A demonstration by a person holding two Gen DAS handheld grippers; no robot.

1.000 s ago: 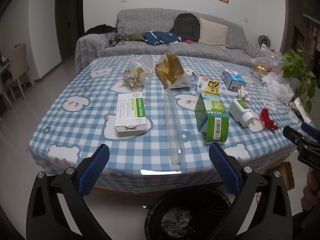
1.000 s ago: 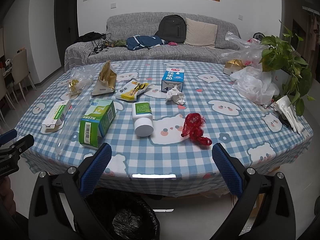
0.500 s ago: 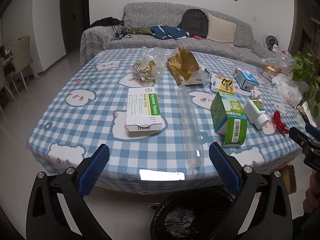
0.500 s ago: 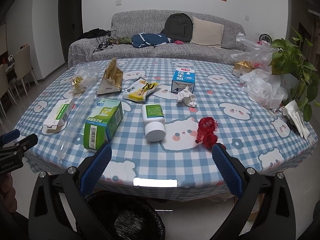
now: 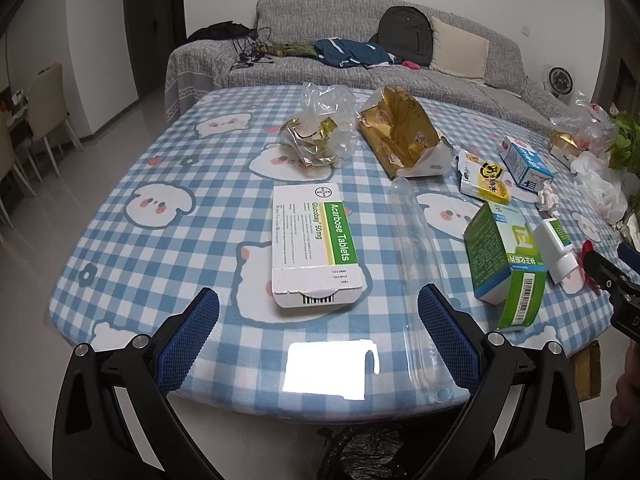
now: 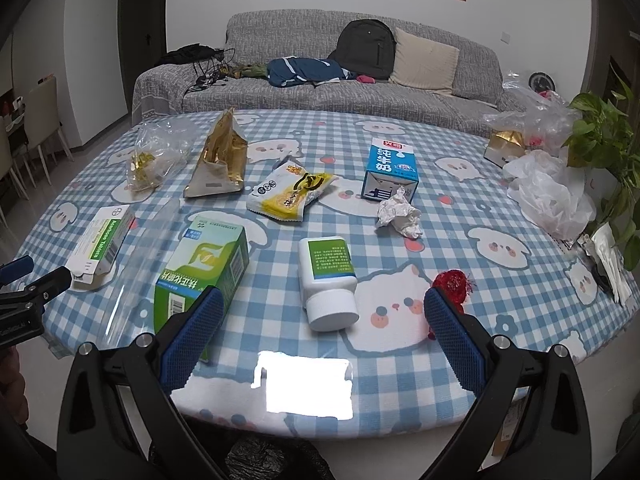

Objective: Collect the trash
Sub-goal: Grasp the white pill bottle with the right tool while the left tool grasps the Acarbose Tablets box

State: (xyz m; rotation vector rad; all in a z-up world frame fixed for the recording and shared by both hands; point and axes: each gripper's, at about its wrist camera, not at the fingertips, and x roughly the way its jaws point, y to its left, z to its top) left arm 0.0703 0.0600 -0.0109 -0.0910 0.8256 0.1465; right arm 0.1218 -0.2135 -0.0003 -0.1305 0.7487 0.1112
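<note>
Trash lies on the blue checked table (image 5: 160,248). My left gripper (image 5: 318,322) is open and empty, over the table's near edge, just short of the white Acarbose tablet box (image 5: 314,246). A clear plastic tube (image 5: 416,276) lies to its right, then a green box (image 5: 506,264). My right gripper (image 6: 320,324) is open and empty, near the white pill bottle (image 6: 330,280), with the green box (image 6: 204,268) at its left finger and a red scrap (image 6: 454,284) at its right. A black bin bag (image 5: 368,454) sits below the table edge.
Farther back lie a gold bag (image 6: 220,160), a clear bag (image 6: 154,158), a yellow snack wrapper (image 6: 292,194), a blue milk carton (image 6: 390,170) and crumpled tissue (image 6: 400,214). White bags (image 6: 556,196) and a plant (image 6: 604,140) crowd the right edge. A sofa (image 6: 320,92) stands behind.
Both grippers have moved forward over the table's near edge and closer to the trash. Both stayed open and empty.
</note>
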